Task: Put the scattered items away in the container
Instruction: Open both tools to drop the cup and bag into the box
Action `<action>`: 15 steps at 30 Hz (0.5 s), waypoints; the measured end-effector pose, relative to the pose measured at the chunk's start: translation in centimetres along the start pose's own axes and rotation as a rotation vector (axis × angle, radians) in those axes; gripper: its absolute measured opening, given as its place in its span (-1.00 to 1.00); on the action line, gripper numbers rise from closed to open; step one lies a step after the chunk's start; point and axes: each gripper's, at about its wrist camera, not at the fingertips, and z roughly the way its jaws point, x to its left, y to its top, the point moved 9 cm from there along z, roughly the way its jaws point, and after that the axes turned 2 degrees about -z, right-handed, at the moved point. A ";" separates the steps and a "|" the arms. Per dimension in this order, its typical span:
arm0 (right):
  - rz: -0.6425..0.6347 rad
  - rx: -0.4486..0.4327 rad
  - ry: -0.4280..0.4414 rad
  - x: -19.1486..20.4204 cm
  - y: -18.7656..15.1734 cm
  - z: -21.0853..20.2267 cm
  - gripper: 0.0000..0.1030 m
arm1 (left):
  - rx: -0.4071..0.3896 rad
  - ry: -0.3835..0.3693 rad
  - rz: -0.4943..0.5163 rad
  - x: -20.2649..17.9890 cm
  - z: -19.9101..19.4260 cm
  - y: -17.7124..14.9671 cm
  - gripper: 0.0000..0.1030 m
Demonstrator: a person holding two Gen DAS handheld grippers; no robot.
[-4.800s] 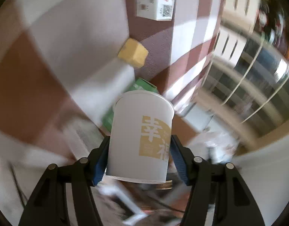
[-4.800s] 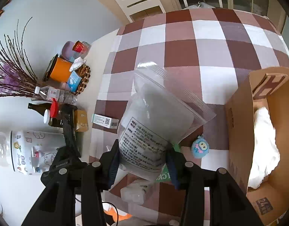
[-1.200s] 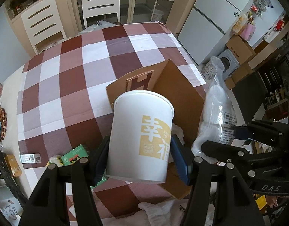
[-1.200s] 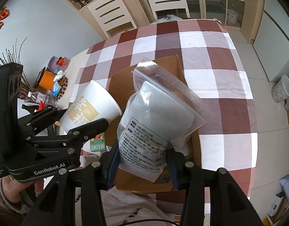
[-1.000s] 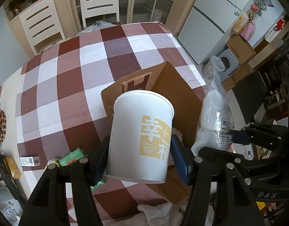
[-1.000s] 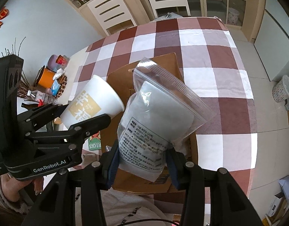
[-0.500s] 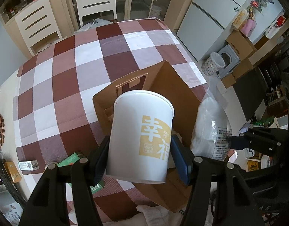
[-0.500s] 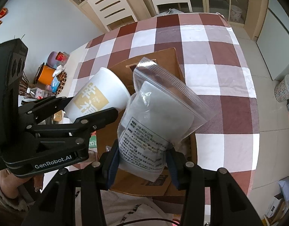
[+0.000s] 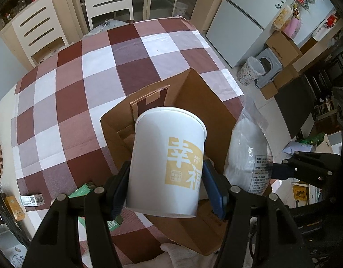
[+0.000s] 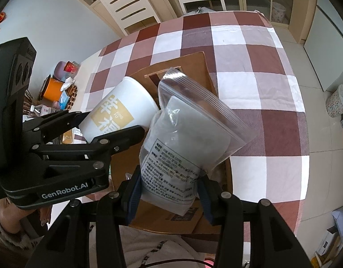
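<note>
Around one open cardboard box (image 9: 207, 102) on the checked tablecloth (image 9: 66, 102): one white paper cup (image 9: 167, 167), one clear zip bag (image 10: 189, 147), two grippers, one green carton (image 9: 86, 189) and one small white barcode box (image 9: 31, 200) left of it.

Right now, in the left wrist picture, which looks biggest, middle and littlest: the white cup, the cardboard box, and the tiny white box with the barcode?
1. Cardboard box
2. White cup, though being right at the camera makes it look extra big
3. Barcode box, far smallest
</note>
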 end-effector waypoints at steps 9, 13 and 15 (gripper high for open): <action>0.011 0.050 -0.006 -0.2 -0.7 0.4 0.09 | 0.000 -0.009 -0.031 0.4 -0.4 -0.1 0.62; 0.008 0.054 -0.042 -0.7 -1.0 0.1 0.14 | 0.002 0.006 -0.066 1.2 -0.8 -0.4 0.63; 0.011 0.049 -0.051 -0.9 -1.0 -0.1 0.14 | 0.000 0.010 -0.075 1.6 -1.0 -0.6 0.63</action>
